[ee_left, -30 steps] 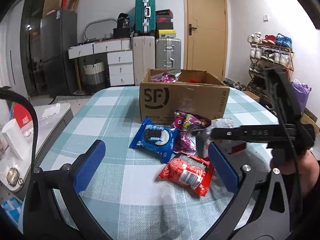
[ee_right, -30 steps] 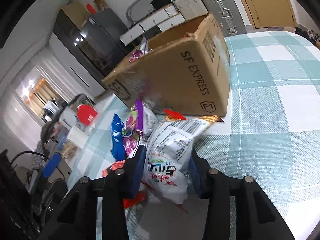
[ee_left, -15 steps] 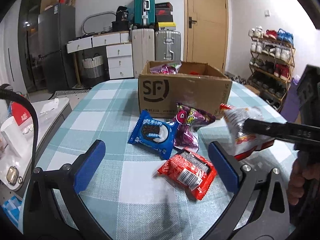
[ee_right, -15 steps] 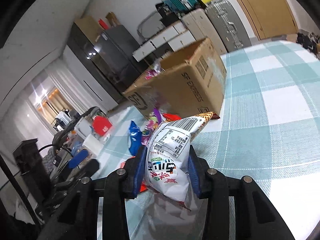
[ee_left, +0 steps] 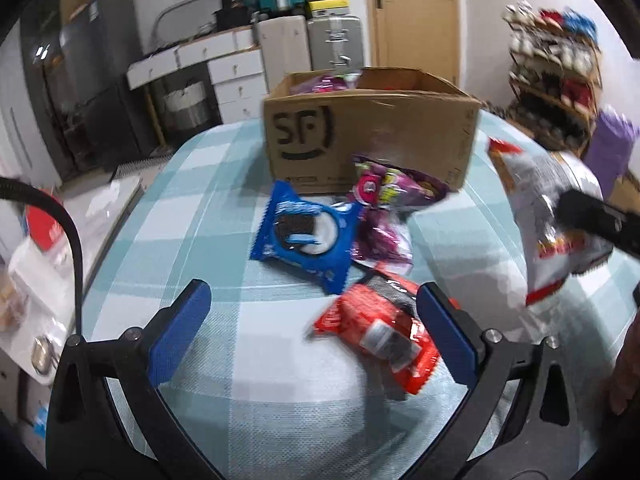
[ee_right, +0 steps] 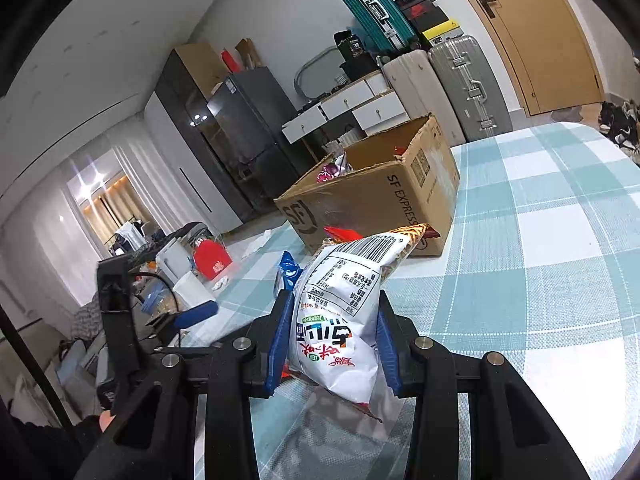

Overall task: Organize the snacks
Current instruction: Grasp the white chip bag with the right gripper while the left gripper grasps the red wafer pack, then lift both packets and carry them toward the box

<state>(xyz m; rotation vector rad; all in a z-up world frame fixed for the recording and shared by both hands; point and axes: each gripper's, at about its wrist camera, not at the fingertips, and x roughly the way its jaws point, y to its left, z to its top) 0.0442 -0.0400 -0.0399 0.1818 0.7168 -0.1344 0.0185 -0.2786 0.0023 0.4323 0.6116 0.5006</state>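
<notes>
My right gripper (ee_right: pixel 332 344) is shut on a white snack bag (ee_right: pixel 340 312) and holds it in the air above the table; the bag also shows at the right of the left wrist view (ee_left: pixel 548 216). The open SF cardboard box (ee_left: pixel 372 140) stands on the checked table (ee_left: pixel 200 208) and holds a few snacks. In front of it lie a blue Oreo pack (ee_left: pixel 308 236), a purple snack bag (ee_left: pixel 388 208) and a red snack pack (ee_left: pixel 380 328). My left gripper (ee_left: pixel 312 332) is open and empty, low over the table just before the red pack.
The box also shows in the right wrist view (ee_right: pixel 380 200). Left of the table is a low side table (ee_left: pixel 36 264) with cups and small items. Suitcases, drawers and a fridge stand at the back, a shoe rack (ee_left: pixel 556 72) at the right.
My right gripper has lifted the white snack bag up off the table and drawn it to the right. My left gripper has moved closer to the snacks on the table.
</notes>
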